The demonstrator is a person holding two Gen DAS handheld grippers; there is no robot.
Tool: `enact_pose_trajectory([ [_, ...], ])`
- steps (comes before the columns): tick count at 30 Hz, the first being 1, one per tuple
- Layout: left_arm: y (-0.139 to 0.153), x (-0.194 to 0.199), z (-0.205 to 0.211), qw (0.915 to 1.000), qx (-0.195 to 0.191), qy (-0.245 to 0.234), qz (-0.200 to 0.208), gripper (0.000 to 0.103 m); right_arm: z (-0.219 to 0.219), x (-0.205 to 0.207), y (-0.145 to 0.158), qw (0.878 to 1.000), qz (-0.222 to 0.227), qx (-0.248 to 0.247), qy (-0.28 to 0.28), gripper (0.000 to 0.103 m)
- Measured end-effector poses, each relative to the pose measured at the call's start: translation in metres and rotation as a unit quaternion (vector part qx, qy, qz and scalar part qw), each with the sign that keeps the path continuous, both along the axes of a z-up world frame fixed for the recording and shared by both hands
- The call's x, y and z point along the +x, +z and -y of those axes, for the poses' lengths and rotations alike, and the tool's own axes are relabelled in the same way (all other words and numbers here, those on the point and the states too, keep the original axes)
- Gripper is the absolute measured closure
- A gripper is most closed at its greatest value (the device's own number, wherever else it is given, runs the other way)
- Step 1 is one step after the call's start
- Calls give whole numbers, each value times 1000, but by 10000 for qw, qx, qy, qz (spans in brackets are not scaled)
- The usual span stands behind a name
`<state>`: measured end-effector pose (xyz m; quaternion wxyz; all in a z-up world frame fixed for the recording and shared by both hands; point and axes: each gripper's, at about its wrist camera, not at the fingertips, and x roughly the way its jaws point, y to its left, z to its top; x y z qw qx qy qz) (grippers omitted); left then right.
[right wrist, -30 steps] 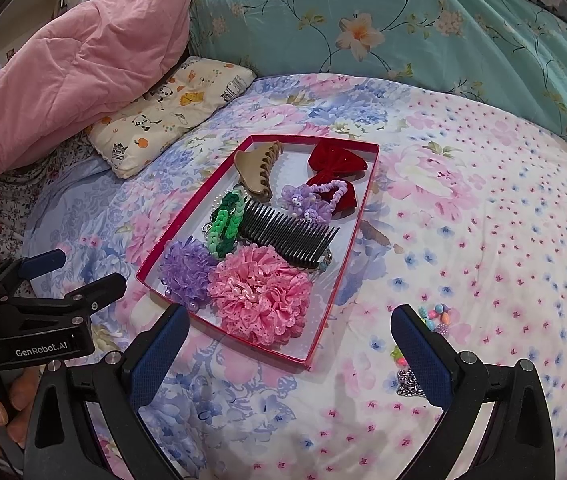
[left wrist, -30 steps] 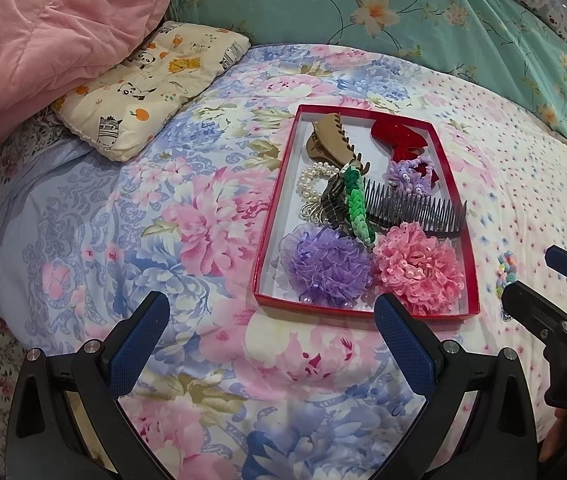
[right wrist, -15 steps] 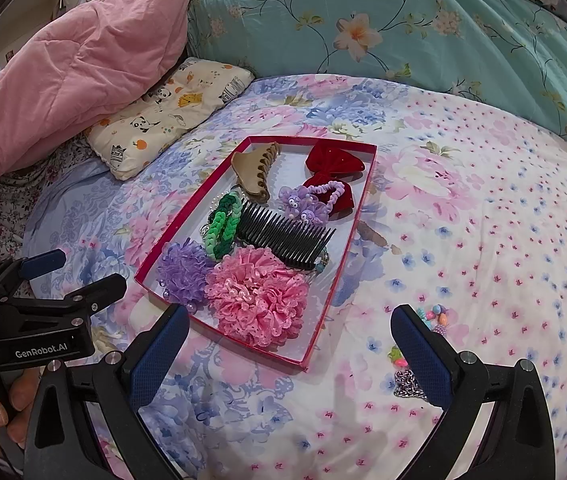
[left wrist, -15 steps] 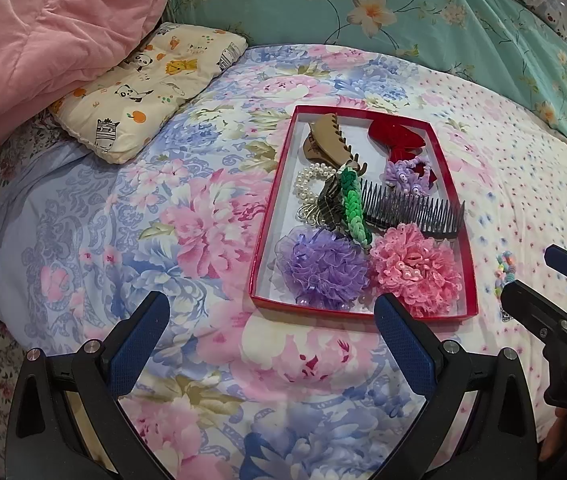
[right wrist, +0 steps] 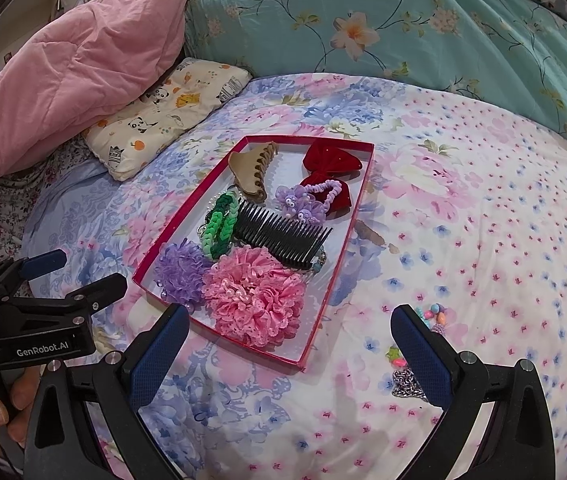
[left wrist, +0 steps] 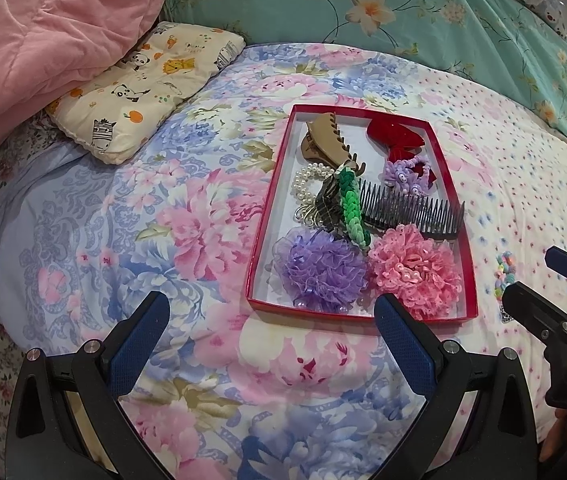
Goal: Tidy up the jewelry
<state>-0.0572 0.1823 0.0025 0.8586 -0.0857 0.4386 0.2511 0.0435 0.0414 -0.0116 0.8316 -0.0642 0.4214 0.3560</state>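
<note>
A shallow red tray [right wrist: 339, 256] is seen lying on a flowered bedspread [right wrist: 483, 220], and most of the sorting appears to be done already: gathered inside the tray are a tan claw clip [right wrist: 249, 172], a red bow [right wrist: 331, 160], a black comb [right wrist: 283, 236], a green braided band [right wrist: 219, 228], a small purple tie [right wrist: 297, 204], a purple ruffle [right wrist: 181, 272], a pink ruffle [right wrist: 255, 300] and, visible only in the left view, a pearl bracelet [left wrist: 309, 184]. Still left outside the tray, just beside its near right corner, are a string of coloured beads [right wrist: 435, 314] and a silvery chain [right wrist: 405, 384], so the remaining work is judged to be the moving of these pieces into the tray. The right gripper [right wrist: 291, 352] is held spread wide and empty over the bedspread in front of the tray, with the beads and chain close by its right finger. The left gripper [left wrist: 271, 336] is likewise held wide apart with nothing between its fingers, in front of the tray's near left corner. Part of the beads and chain is covered by the right finger, so it cannot be told whether they are one piece or several. A brownish mark is seen on the bedspread just outside the tray's right edge, and whether it is an object or part of the print cannot be told. The items under the green band are tangled and hard to separate.
</note>
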Motion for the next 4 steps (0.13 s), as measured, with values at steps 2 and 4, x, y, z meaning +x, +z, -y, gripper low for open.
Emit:
enact_pose_trajectory([
  [2, -1, 1, 0, 10000, 5, 0, -11, 0, 1, 1, -1, 10000, -8, -3, -29, 1],
  [4, -2, 3, -1, 10000, -6, -17, -16, 0, 1, 1, -2, 10000, -23, -7, -50, 1],
])
